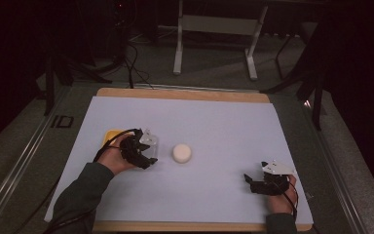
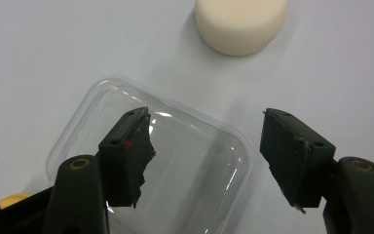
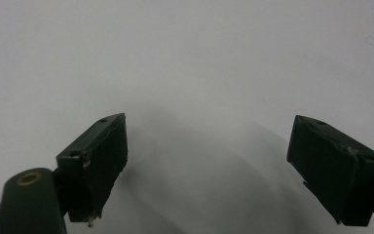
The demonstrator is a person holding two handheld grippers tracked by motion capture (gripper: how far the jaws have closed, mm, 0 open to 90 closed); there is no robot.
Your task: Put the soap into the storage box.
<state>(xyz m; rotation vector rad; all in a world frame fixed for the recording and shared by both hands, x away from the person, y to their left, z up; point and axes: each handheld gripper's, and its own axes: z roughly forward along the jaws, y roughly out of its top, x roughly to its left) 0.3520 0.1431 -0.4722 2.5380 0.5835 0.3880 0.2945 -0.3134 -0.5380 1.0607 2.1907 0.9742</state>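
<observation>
The clear, rounded-rectangular plastic lid [image 2: 175, 165] lies flat on the white worktop [image 1: 224, 126], directly under the left gripper [image 2: 207, 161], whose fingers [image 2: 126, 156] stand spread, one over it, pinching nothing.

Left tongs [image 1: 146, 151] — jaws parted, gripping nothing, forearm angled in from bottom left. Right tongs [image 1: 255, 183] — jaws wide apart, pointing left, hand low at the near edge.

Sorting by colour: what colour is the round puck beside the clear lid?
Cream puck, clearest in the left gripper view.
</observation>
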